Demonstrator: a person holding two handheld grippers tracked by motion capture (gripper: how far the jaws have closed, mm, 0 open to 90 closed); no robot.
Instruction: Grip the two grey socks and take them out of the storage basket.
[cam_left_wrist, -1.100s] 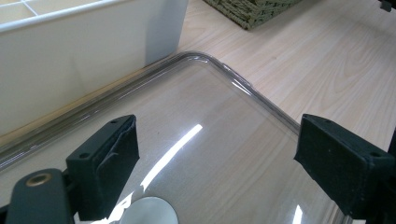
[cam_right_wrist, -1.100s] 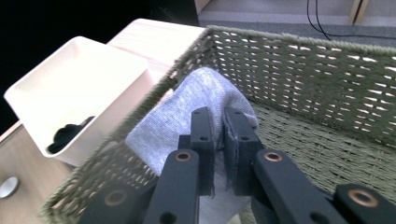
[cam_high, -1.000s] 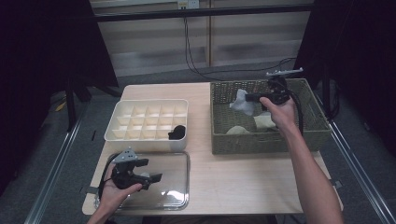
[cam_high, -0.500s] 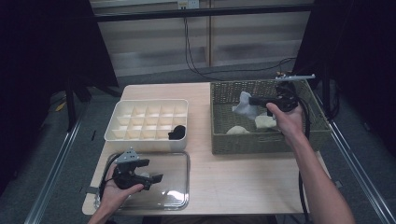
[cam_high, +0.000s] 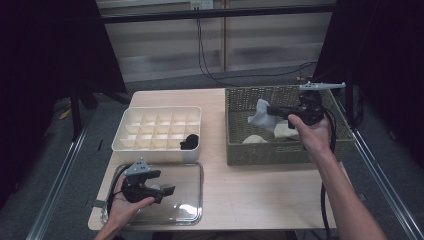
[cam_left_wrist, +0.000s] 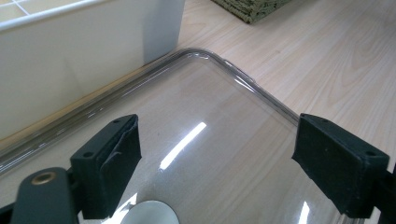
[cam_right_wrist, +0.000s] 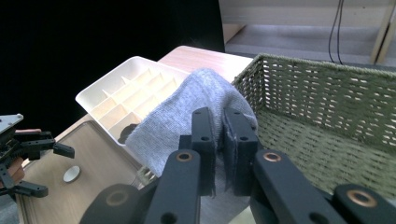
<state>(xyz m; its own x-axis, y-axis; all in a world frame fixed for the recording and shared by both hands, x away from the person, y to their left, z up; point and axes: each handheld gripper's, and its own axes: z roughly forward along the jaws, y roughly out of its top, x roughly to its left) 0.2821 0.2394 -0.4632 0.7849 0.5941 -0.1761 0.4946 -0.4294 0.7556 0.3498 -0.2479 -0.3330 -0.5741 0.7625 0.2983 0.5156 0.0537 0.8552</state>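
Observation:
My right gripper (cam_high: 272, 113) (cam_right_wrist: 218, 135) is shut on a grey sock (cam_high: 261, 115) (cam_right_wrist: 180, 116), lifted over the woven basket (cam_high: 235, 145) (cam_right_wrist: 327, 93) at the right of the table. More pale rolled socks (cam_high: 255, 139) lie in the basket. A white divided organiser box (cam_high: 155, 127) (cam_right_wrist: 116, 93) stands left of the basket, with a black sock (cam_high: 189, 142) in one front cell. My left gripper (cam_high: 167, 191) (cam_left_wrist: 215, 163) rests open over the clear plastic lid (cam_high: 192, 200) (cam_left_wrist: 210, 121) near the front left edge, nothing between its jaws.
Bare wooden table top (cam_high: 260, 190) lies in front of the basket. The table stands in a metal frame, with dark curtains at both sides and cables on the floor behind. The organiser's wall (cam_left_wrist: 70, 60) is close ahead of the left gripper.
The right hand has lifted the grey sock higher over the basket and moved a little rightwards. The left gripper has stayed in place over the lid.

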